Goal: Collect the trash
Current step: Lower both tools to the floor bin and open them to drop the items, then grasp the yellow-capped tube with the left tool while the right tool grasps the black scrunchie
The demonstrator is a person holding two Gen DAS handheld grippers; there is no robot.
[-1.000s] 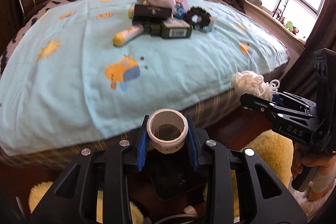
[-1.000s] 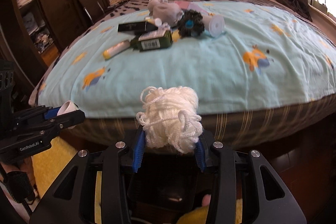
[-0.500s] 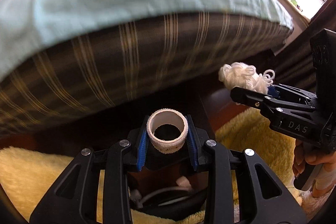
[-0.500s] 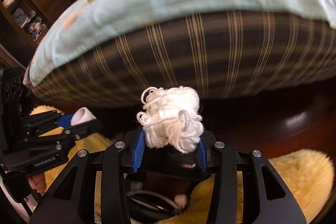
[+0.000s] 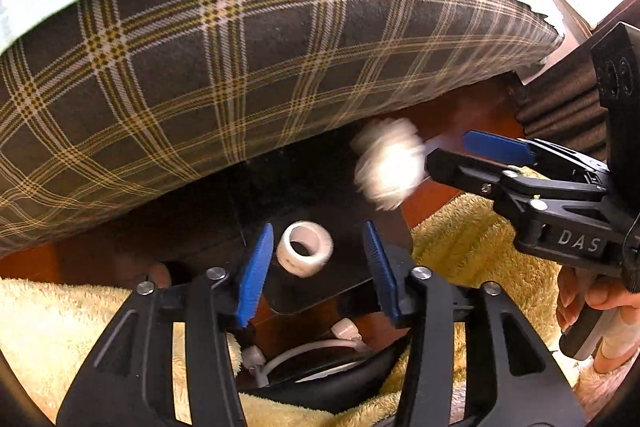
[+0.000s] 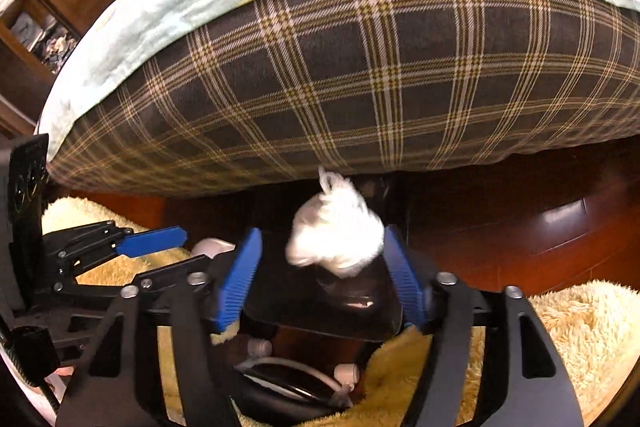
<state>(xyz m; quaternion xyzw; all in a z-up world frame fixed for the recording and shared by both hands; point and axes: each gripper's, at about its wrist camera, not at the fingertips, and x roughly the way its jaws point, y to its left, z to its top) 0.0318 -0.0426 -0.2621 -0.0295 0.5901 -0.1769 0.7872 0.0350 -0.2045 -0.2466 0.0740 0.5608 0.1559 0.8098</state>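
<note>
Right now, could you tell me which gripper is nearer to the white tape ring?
Left. The white tape ring sits loose between the opening jaws of the left gripper. The right gripper is further off, up and to the right, its jaws opening around the white yarn ball.

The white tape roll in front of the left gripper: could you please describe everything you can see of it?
The white tape roll is a short, thick ring with a round open core and a matte, slightly textured surface like cloth or paper tape. It is tilted, its hole facing up toward the camera. It sits between the blue pads of the left gripper, whose jaws are opening; neither pad touches it. It looks released, over a dark bin.
</note>
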